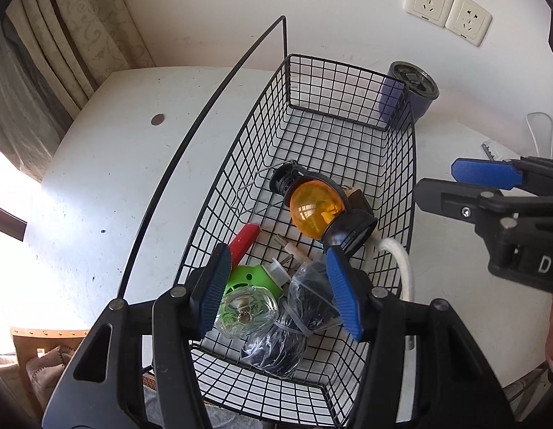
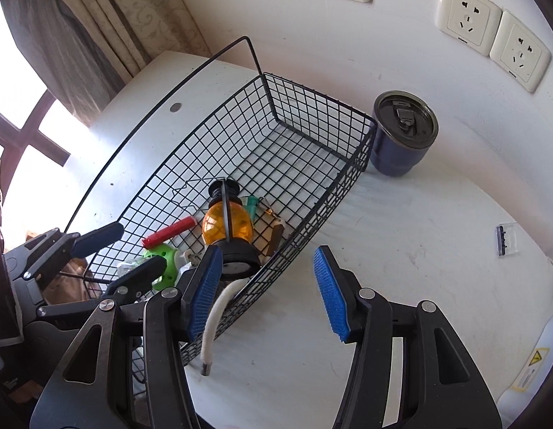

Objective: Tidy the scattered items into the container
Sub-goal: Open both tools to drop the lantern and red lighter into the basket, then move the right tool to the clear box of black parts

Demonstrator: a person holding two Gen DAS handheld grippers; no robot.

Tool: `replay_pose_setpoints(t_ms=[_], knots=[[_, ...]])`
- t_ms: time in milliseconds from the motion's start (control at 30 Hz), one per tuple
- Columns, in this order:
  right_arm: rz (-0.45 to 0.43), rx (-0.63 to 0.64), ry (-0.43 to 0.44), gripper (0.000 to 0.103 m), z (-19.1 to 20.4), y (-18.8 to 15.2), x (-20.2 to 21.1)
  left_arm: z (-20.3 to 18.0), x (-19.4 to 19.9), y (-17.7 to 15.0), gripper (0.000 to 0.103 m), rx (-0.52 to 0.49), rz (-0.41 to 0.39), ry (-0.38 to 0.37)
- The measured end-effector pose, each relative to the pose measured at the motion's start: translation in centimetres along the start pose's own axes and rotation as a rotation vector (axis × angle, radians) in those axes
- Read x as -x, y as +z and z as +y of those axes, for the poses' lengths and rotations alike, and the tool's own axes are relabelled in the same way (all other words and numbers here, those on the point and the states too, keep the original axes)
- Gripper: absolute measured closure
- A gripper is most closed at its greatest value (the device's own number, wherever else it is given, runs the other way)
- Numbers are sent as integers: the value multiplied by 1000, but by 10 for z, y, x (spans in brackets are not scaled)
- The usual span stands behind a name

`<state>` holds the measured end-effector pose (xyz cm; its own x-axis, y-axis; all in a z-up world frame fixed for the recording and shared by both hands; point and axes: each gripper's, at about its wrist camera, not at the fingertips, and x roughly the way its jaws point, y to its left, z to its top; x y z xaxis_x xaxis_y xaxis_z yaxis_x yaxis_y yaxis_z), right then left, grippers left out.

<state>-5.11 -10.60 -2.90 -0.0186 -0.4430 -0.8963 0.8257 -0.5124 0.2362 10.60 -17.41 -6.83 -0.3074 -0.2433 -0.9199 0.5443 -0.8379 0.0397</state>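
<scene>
A black wire basket [image 1: 348,82] [image 2: 312,107] stands on the white table. In it lie an orange-globed lantern [image 1: 314,209] [image 2: 224,225], a red tube [image 1: 242,241] [image 2: 169,235], a green ball [image 1: 248,280] [image 2: 164,255], a clear glass bottle [image 1: 246,311], a bagged black cable [image 1: 287,336] and a white rope [image 1: 401,264] [image 2: 215,318] that hangs over the rim. My left gripper [image 1: 282,293] [image 2: 133,250] is open and empty above the bottle. My right gripper [image 2: 267,296] [image 1: 441,182] is open and empty over the table, right of the basket.
A dark blue tumbler [image 1: 408,93] [image 2: 401,136] with a lid stands behind the basket's far right corner. A small clear packet [image 2: 507,239] lies on the table to the right. Wall sockets [image 2: 491,32] are above. A curtain [image 1: 33,71] and window are at left.
</scene>
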Motion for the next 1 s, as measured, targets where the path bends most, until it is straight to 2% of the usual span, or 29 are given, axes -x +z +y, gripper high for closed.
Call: replay_pose_setpoints(t_ms=[300,1000], knots=[[-15,-85,-30,48,-39,-12,10,-26,3,15,52,-56,-17,-20],[-64,-302,-125,48,-132,-53,52,-126,-5,47,52,-238,-32,-118]])
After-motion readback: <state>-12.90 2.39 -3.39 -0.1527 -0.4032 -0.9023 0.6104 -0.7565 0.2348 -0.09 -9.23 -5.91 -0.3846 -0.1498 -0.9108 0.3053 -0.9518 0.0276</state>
